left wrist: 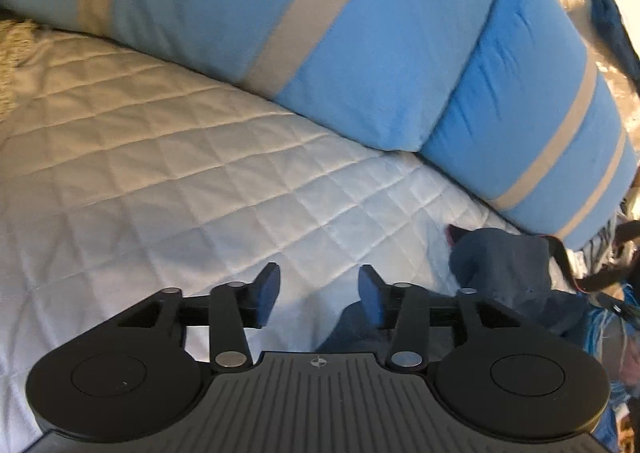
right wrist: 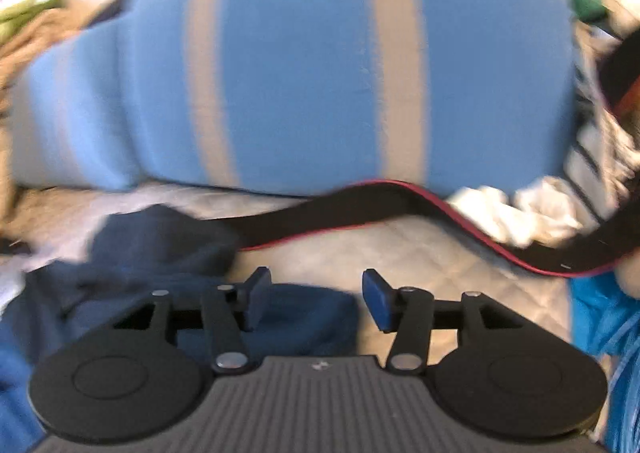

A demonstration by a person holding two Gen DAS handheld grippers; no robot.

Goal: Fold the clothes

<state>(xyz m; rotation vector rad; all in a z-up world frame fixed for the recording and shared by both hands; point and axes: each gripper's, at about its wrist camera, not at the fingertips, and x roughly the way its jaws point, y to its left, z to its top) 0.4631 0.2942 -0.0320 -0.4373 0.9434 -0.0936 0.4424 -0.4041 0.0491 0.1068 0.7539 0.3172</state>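
A dark navy garment (left wrist: 504, 265) lies crumpled on the white quilted bedspread (left wrist: 160, 157), at the lower right of the left wrist view. My left gripper (left wrist: 319, 293) hovers above the quilt just left of it, jaws apart, with nothing pressed between the pads; a fold of the navy cloth shows below the right finger (left wrist: 370, 295). In the blurred right wrist view the same navy garment (right wrist: 160, 249) spreads under and left of my right gripper (right wrist: 316, 299), which is open and holds nothing.
Two large blue pillows with grey stripes (left wrist: 320, 33) (right wrist: 312, 65) lean along the far side of the bed. A black strap with a red edge (right wrist: 360, 209) runs across the quilt. Crumpled white cloth (right wrist: 520, 213) and bright blue fabric (right wrist: 600, 317) lie at the right.
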